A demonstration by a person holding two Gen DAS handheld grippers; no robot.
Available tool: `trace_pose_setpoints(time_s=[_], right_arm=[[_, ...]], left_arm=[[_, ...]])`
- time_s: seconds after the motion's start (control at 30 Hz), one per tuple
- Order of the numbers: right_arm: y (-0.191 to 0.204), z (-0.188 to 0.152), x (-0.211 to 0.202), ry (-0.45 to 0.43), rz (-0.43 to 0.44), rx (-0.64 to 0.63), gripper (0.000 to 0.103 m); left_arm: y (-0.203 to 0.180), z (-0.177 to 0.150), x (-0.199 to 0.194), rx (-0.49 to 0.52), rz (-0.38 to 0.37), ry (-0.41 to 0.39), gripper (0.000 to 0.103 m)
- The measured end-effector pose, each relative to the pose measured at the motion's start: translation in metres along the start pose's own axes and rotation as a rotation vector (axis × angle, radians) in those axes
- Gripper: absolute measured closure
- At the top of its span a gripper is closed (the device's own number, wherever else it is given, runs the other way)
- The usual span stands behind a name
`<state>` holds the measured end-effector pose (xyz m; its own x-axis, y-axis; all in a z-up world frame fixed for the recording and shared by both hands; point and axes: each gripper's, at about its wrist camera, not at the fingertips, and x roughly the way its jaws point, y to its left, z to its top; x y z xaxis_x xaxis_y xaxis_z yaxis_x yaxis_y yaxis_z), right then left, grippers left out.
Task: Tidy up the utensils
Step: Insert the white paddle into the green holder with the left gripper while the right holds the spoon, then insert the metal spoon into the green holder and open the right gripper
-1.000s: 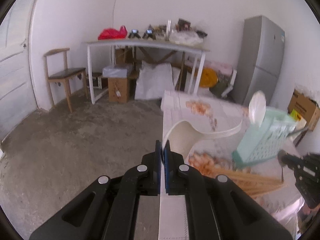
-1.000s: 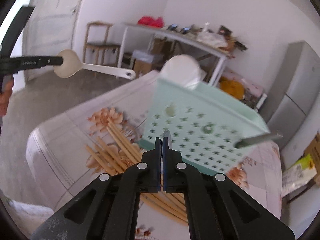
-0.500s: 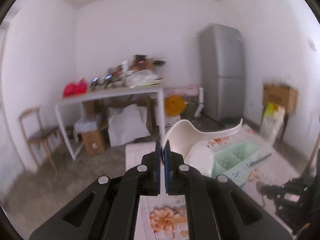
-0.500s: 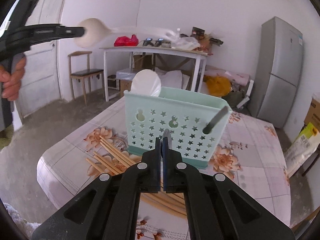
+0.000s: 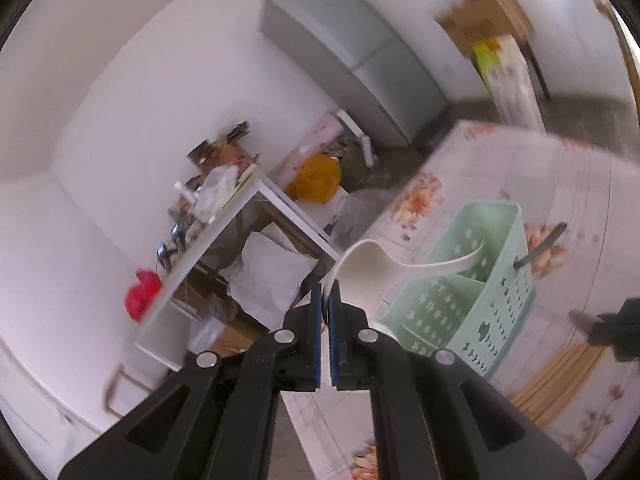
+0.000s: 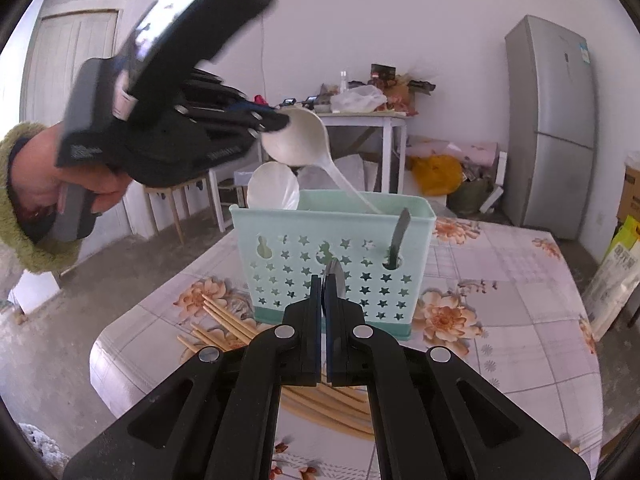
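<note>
The left gripper has its fingers clamped on the bowl rim of a white plastic ladle, which has swung from level beside the worktop to above the mint star-punched caddy, handle slanting down inside. The right gripper stays clamped on a thin metal utensil. Wooden chopsticks lie on the floral worktop.

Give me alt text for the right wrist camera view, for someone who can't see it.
A left hand-held gripper holds a white ladle by its bowl, handle dipping into a green utensil basket on a floral table. Chopsticks lie beside the basket; the right hand-held gripper is shut in the foreground.
</note>
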<state>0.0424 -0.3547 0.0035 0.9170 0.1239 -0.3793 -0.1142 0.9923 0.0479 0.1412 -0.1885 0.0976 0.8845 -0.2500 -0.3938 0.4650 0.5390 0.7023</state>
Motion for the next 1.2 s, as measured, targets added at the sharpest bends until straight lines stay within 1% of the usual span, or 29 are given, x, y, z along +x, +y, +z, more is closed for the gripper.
trace_pose_setpoints(time_s=[0.1,0.17,0.27,0.3,0.33,0.37,0.4,0.43,0.5,0.6,0.73,0.77,0.9,1.07,1.2], right_arm=[[-0.002,-0.003,0.001,0.002,0.004,0.009,0.103],[-0.001,-0.004,0.001,0.001,0.006,0.013,0.103],[-0.002,-0.005,0.001,-0.002,0.006,0.015,0.103],[-0.002,-0.005,0.001,-0.003,0.006,0.017,0.103],[-0.003,-0.005,0.001,-0.003,0.007,0.02,0.103],[-0.004,-0.005,0.001,-0.003,0.007,0.023,0.103],[-0.004,-0.005,0.001,-0.004,0.007,0.026,0.103],[-0.005,-0.005,0.001,-0.004,0.008,0.029,0.103],[-0.007,-0.005,0.001,-0.004,0.01,0.034,0.103],[-0.008,-0.005,0.0,-0.003,0.014,0.039,0.103],[-0.01,-0.004,0.0,-0.003,0.013,0.052,0.103],[-0.01,-0.004,0.0,-0.004,0.012,0.057,0.103],[-0.013,-0.003,-0.001,-0.009,0.004,0.079,0.103],[-0.022,0.0,-0.004,-0.02,0.003,0.121,0.103],[-0.028,0.002,-0.004,-0.028,0.013,0.153,0.103]], left_arm=[[-0.017,0.011,0.011,0.083,-0.006,0.004,0.099],[-0.022,0.02,0.018,0.096,-0.025,0.005,0.097],[-0.025,0.036,0.032,0.043,-0.1,0.01,0.097],[-0.022,0.041,0.035,0.001,-0.14,0.005,0.096],[-0.02,0.046,0.038,-0.053,-0.19,-0.011,0.091],[-0.016,0.048,0.04,-0.1,-0.228,-0.022,0.079],[-0.013,0.05,0.041,-0.139,-0.252,-0.03,0.07],[-0.008,0.051,0.042,-0.198,-0.283,-0.046,0.067],[0.002,0.051,0.04,-0.296,-0.31,-0.09,0.06],[0.007,0.049,0.029,-0.354,-0.291,-0.14,0.049],[0.022,0.038,0.008,-0.402,-0.245,-0.184,0.039],[0.025,0.035,0.004,-0.412,-0.242,-0.188,0.036],[0.038,0.014,-0.015,-0.477,-0.248,-0.19,0.029],[0.044,-0.031,-0.033,-0.583,-0.262,-0.142,0.026],[0.039,-0.073,-0.037,-0.673,-0.293,-0.064,0.025]])
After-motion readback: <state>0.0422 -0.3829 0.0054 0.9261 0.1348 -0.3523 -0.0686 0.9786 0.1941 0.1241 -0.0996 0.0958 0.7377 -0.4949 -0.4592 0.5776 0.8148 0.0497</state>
